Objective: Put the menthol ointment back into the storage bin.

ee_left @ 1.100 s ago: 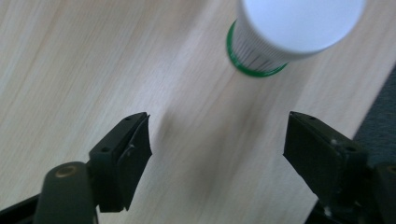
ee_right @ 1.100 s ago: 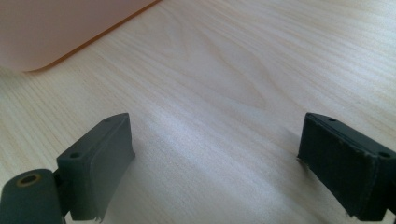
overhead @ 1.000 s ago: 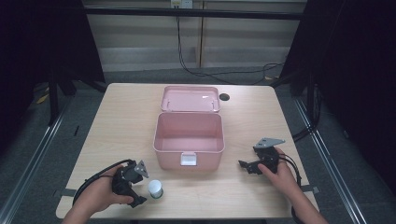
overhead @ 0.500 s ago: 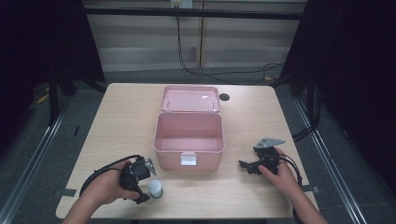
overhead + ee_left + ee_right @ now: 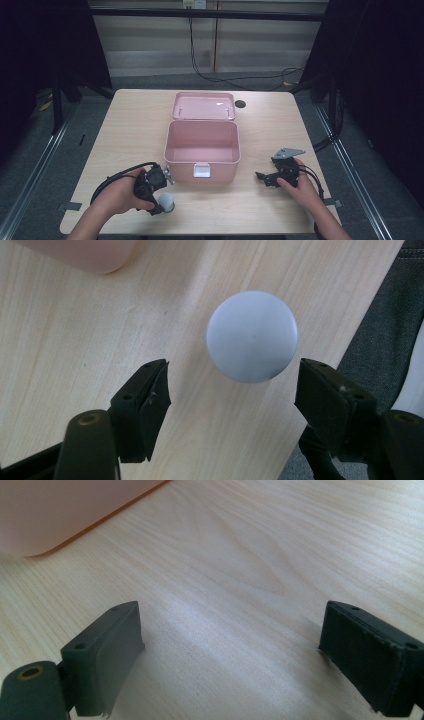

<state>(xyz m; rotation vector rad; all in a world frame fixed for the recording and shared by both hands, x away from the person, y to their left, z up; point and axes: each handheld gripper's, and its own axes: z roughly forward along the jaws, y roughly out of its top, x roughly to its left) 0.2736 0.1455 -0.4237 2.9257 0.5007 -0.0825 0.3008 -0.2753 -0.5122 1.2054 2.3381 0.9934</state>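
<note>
White ball (image 5: 252, 336) is seen lying on the tabletop (image 5: 125, 130) near the front edge, just in front of the left front corner of the open pink box (image 5: 202, 148). The left claw (image 5: 159, 200) is held over it by the left hand (image 5: 119, 196), whose forearm is brought in from the bottom left of the high view, with the wrist bent so that the claw is pointed steeply down. In the left gripper view the ball is framed between the two black jaws, slightly beyond their tips, with a gap left on each side; the jaws have just been closing, yet no pad is pressed against the ball, so the claw is still apart.

The right claw (image 5: 265, 178) is kept low over the tabletop to the right of the box by the right hand (image 5: 295, 184), aimed toward the box. Its jaws are spread wide with only bare wood between them.

In the high view, part of the ball is covered by the left claw. Only a blurred pink corner of the box is caught in each gripper view. A strip of grey fabric beyond the tabletop edge is cut off at the right of the left gripper view. The box's lid (image 5: 204, 106) is laid back behind it.
</note>
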